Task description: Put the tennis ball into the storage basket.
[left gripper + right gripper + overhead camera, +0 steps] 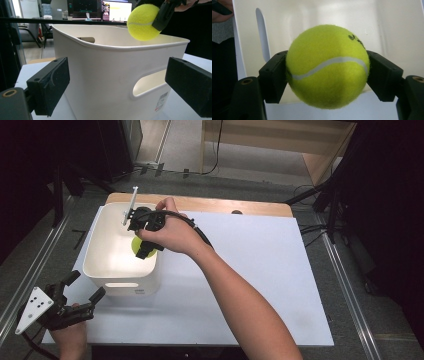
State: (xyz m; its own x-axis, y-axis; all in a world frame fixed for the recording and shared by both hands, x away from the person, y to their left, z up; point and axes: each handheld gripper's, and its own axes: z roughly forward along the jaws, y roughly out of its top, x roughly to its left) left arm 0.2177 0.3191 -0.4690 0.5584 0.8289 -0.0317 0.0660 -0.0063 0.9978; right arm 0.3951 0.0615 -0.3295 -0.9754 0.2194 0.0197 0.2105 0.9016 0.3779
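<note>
The fuzzy yellow-green tennis ball (327, 66) with its white curved seam sits clamped between the two black jaws of my right gripper (327, 75), one pad pressed into each side of it. A small dark mark shows on the felt near the top right of the ball. I hold it over the open top of the white plastic bin (107, 277), a rounded square tub with cut-out handle slots in its walls; in the high view the ball (136, 245) peeks out beneath my right hand (167, 236), above the bin's inner right part, and in the left gripper view it (143, 22) hangs just above the far rim.

The bin stands on the left part of a white sheet (260, 270) that covers a table with a pale wooden edge (220, 204) along the far side.

My left gripper (75, 295) rests at the near left corner of the sheet, just beside the bin and apart from it. Its jaws stand wide apart with nothing between the pads, aimed at the bin's near wall and its handle slot (150, 83).
</note>
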